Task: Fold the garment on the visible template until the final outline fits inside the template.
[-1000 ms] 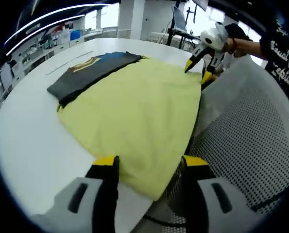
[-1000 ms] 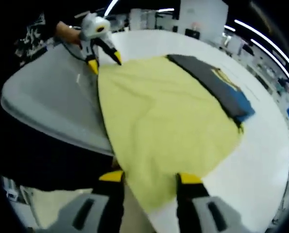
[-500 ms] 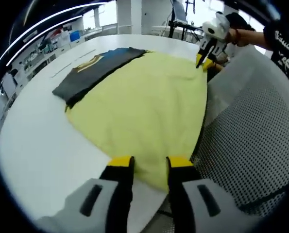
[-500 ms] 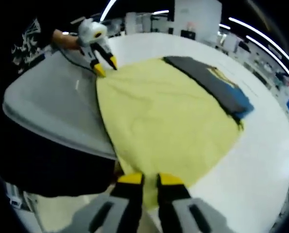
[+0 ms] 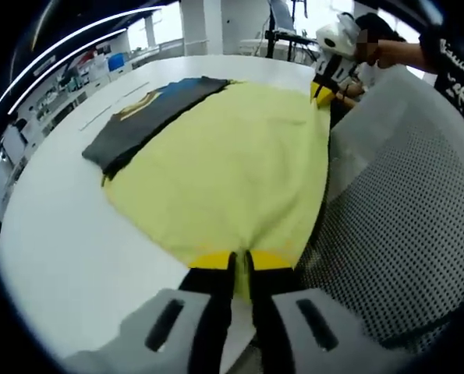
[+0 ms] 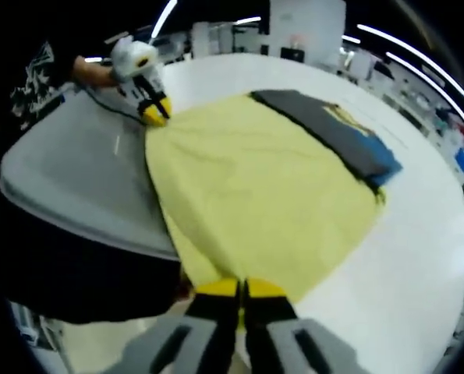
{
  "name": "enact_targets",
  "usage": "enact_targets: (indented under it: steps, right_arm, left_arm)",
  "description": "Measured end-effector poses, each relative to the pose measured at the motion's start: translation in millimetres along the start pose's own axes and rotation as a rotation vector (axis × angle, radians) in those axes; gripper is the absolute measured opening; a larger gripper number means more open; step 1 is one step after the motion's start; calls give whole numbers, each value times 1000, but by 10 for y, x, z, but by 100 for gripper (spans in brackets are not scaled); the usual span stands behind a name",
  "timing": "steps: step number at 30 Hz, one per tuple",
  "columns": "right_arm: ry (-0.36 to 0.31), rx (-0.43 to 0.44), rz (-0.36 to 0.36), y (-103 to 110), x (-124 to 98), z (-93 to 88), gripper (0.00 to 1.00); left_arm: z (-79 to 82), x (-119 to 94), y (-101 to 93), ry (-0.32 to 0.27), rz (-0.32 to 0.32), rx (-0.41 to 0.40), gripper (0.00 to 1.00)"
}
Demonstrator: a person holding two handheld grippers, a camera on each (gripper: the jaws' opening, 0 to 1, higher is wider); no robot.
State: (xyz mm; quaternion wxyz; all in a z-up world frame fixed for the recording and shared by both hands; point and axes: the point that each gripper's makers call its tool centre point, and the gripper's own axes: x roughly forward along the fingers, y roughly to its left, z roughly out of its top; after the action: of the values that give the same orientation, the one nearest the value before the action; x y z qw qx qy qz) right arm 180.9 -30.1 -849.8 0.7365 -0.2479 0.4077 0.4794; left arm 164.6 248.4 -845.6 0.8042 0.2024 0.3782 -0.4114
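A pale yellow garment (image 5: 224, 164) lies spread flat on a round white table (image 5: 60, 226). Its far edge overlaps a dark grey and blue cloth piece (image 5: 150, 113). My left gripper (image 5: 240, 265) is shut on the near corner of the yellow garment at the table's edge. At the far corner along the same edge, my right gripper (image 5: 322, 92) is pinched on the cloth. In the right gripper view the yellow garment (image 6: 255, 187) stretches away from my right gripper (image 6: 242, 290), which is shut on its corner. There, the left gripper (image 6: 155, 111) grips the opposite corner, and the dark cloth piece (image 6: 333, 132) lies beyond.
A mesh-backed chair (image 5: 387, 234) stands against the table's edge beside the garment, and appears as a grey chair back (image 6: 83, 179) in the right gripper view. A person's hand (image 5: 387, 54) holds the far gripper. Bare white tabletop (image 6: 419, 234) surrounds the cloth. Benches and equipment stand in the background.
Both grippers went from wide open to shut, each closing on a corner of the yellow garment at the table's edge. The garment still lies flat.
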Motion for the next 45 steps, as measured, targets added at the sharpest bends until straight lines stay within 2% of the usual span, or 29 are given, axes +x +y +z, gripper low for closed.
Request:
enact_targets:
  steps: [7, 14, 18, 21, 26, 28, 31, 34, 36, 40, 42, 43, 45]
  right_arm:
    - [-2, 10, -3, 8, -5, -2, 0]
    - [-10, 15, 22, 56, -61, 15, 0]
    - [6, -3, 48, 99, -62, -15, 0]
    - [36, -6, 78, 150, -76, -74, 12]
    - [33, -8, 82, 125, -129, -55, 35]
    - [22, -7, 86, 88, -149, -20, 38]
    - [17, -4, 87, 21, -116, -11, 39]
    - [71, -52, 82, -11, -81, -91, 39]
    - [78, -64, 82, -4, -62, -103, 38]
    - [104, -119, 83, 14, -97, -132, 37]
    - [107, -139, 71, -13, -97, -150, 34]
    - [109, -139, 65, -31, -93, -156, 29]
    - [107, -137, 57, -66, -92, -149, 26]
  left_arm:
    - [-13, -6, 11, 17, 4, -11, 0]
    - [-3, -48, -18, 25, 11, 13, 0]
    - [1, -51, -13, 23, 9, 15, 0]
    - [-35, -61, -16, 35, -1, 5, 0]
    - [-40, -90, -58, 30, -19, 6, 15]
    - [-20, -91, -90, 29, -34, 9, 17]
    - [-71, -79, -88, 51, -45, 11, 21]
    - [-85, -80, -101, 56, -63, 10, 23]
    - [-82, -83, -102, 60, -66, 12, 23]
    - [-106, -95, -125, 85, -82, 76, 25]
    - [-109, -92, -112, 88, -85, 73, 25]
    - [-110, -89, -95, 91, -88, 66, 25]
    - [-116, -91, -96, 94, -101, 90, 24]
